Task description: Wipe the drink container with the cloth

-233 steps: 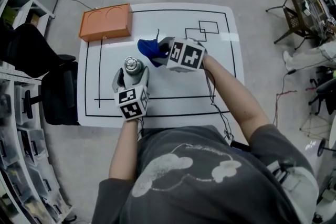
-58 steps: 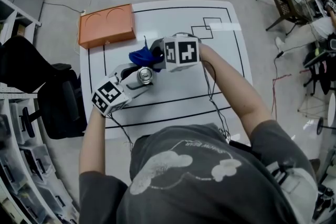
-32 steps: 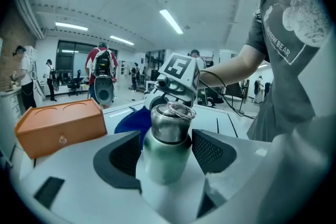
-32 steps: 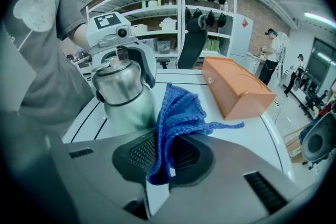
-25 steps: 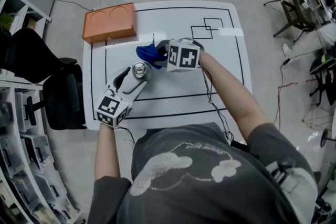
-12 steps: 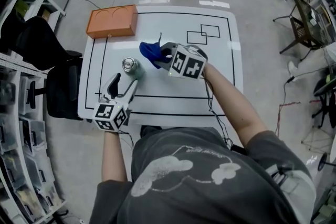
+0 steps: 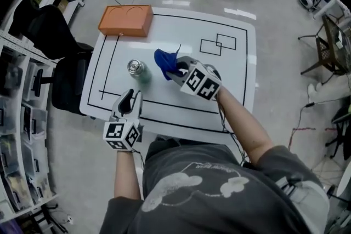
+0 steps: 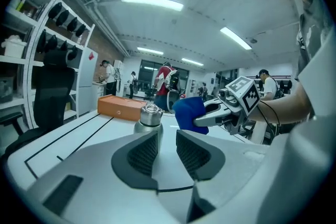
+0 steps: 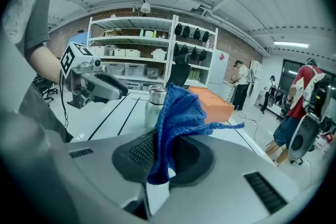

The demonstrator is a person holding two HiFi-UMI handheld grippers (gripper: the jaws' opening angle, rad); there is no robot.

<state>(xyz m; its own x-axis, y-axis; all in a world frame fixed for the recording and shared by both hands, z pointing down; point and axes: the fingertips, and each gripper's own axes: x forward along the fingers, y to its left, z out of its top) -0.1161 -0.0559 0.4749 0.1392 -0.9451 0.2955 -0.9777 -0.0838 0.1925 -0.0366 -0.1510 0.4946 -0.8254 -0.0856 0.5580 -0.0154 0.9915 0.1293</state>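
The metal drink bottle (image 7: 137,69) stands upright and alone on the white table (image 7: 236,85). My left gripper (image 7: 131,97) is at the table's near edge, a short way back from the bottle. Its jaws have just been closing and stand narrowly apart with nothing between them. In the left gripper view the bottle (image 8: 149,117) rises beyond the left gripper (image 8: 167,147). My right gripper (image 7: 175,69) is shut on the blue cloth (image 7: 164,61), held just right of the bottle and apart from it. In the right gripper view the cloth (image 9: 176,118) hangs from the jaws, with the bottle (image 9: 155,99) behind.
An orange box (image 7: 126,20) lies at the table's far left corner. A black chair (image 7: 60,63) stands by the left edge, with shelves beyond it. Black lines and rectangles (image 7: 218,43) mark the table top. People stand past the far edge.
My left gripper has let go of the bottle and drawn back to the near edge, its jaws narrowing. The bottle now stands free. The right gripper still holds the cloth beside it.
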